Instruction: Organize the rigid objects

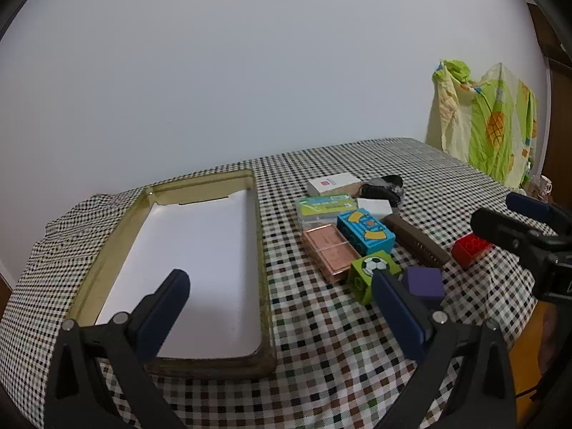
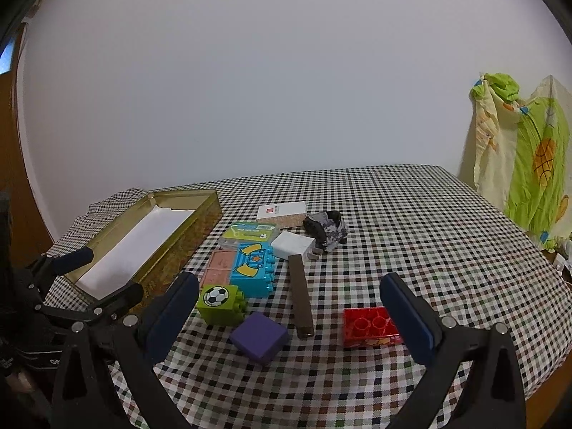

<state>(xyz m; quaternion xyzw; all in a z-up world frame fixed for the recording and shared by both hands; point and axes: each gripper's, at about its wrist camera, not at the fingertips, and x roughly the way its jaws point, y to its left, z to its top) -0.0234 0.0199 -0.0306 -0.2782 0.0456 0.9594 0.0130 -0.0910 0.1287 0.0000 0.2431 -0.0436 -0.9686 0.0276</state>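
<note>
Nothing looks organized yet: the gold tin box (image 1: 259, 250), at left centre of the left wrist view, holds only its white liner. The toy bricks, cards and other pieces, among them the football brick (image 2: 220, 304), sit clustered on the checked tabletop (image 2: 429, 232) beside the box. Left gripper (image 1: 280, 304) and right gripper (image 2: 289, 316) hang with fingers spread wide, empty. Only the left view looks straight into the box; the right view shows the red brick (image 2: 370, 325) whole.

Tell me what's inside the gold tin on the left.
The gold tin holds only a white liner over its floor; no objects lie on it. What is beneath the liner is covered.
</note>
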